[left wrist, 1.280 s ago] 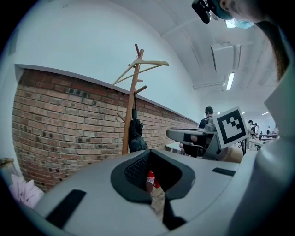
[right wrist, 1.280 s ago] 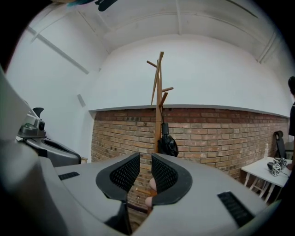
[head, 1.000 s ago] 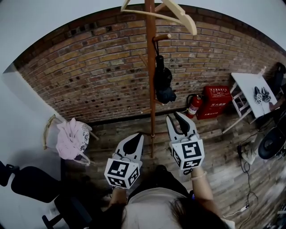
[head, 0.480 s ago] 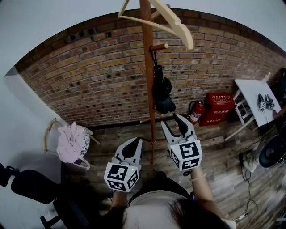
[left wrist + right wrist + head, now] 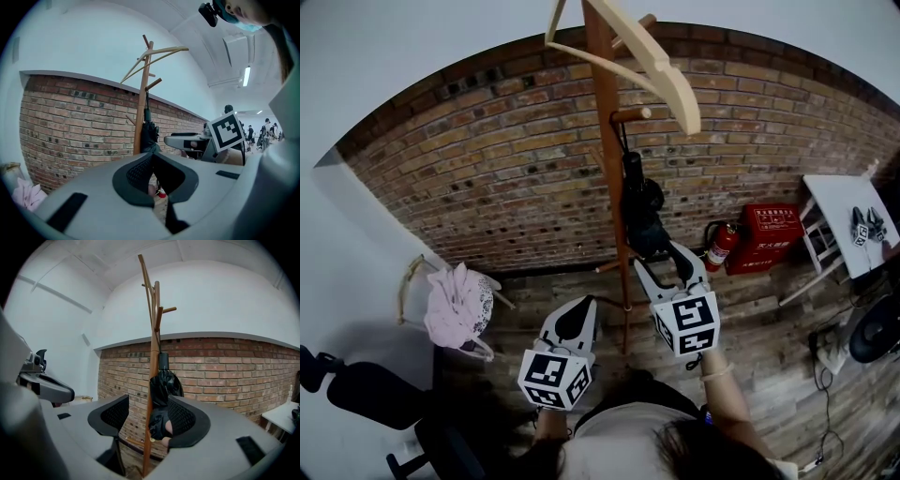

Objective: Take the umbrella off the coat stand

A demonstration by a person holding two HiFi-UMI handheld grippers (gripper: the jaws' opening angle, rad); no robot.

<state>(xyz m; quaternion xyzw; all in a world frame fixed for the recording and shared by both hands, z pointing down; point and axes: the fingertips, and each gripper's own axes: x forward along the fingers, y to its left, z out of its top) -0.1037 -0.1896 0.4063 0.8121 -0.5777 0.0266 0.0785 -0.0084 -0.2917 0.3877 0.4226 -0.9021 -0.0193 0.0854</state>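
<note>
Head view, looking steeply down at a coat stand (image 5: 602, 187) before a brick wall (image 5: 487, 178); a wooden hanger (image 5: 642, 61) sits near the top of the pole. The umbrella (image 5: 641, 211), black and folded, hangs by its strap from a peg (image 5: 630, 114), just beside the pole on its right in this view. The right gripper (image 5: 660, 259) is raised towards the umbrella's lower end; its jaws stand well apart and have just been opening. In the right gripper view the umbrella (image 5: 164, 390) and the pole (image 5: 152, 371) both show in the gap between the two pads of the gripper (image 5: 149, 416); the right pad covers part of the umbrella's bottom, and contact cannot be made out; nothing is clamped. The left gripper (image 5: 584, 307) is held lower, left of the pole; in the left gripper view its jaws (image 5: 153, 161) are together at the tips with nothing between them, and the stand (image 5: 140, 117), umbrella (image 5: 149, 133) and right gripper (image 5: 187, 140) lie beyond. Also shown: a fire extinguisher (image 5: 719, 246) and a red box (image 5: 769, 234) at the foot of the wall, right of the stand; a pink cloth (image 5: 455, 305) on a chair, left; a white table (image 5: 848, 206), far right.
</note>
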